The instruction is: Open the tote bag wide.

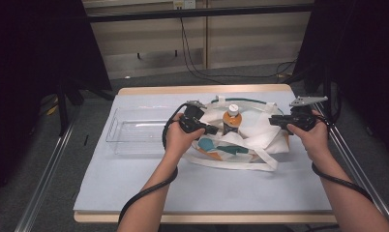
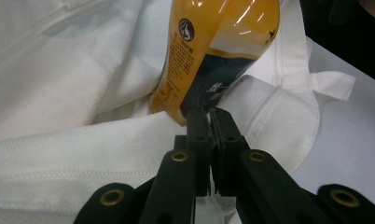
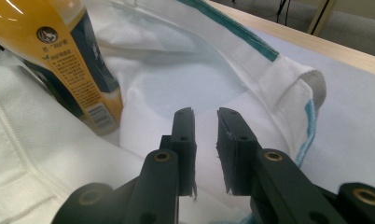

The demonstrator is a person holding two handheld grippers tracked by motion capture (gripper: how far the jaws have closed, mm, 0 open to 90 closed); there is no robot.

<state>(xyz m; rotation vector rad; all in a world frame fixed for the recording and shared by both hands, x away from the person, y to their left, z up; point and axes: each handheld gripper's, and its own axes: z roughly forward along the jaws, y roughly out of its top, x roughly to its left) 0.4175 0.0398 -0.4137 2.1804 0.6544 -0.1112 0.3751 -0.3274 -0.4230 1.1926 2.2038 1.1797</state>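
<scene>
While the left gripper [image 2: 209, 114] is clamped on the bag [image 1: 260, 137] beside the bottle [image 1: 232, 118], the right gripper [image 3: 205, 112], jaws apart, is judged ready to grip the rim.

Ahead of my left gripper [image 1: 213, 129] the orange bottle [image 1: 231, 119] stands in the white bag [image 1: 260, 137] – fabric crowds both sides. My right gripper [image 1: 274, 119] meets bunched cloth. The clear tray [image 1: 134, 130] blocks the left – near table [image 1: 207, 188] lies open.

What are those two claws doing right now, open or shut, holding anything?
Left claw: shut, pinching the white bag fabric beside the orange bottle.
Right claw: open, holding nothing, poised over the bag.
</scene>
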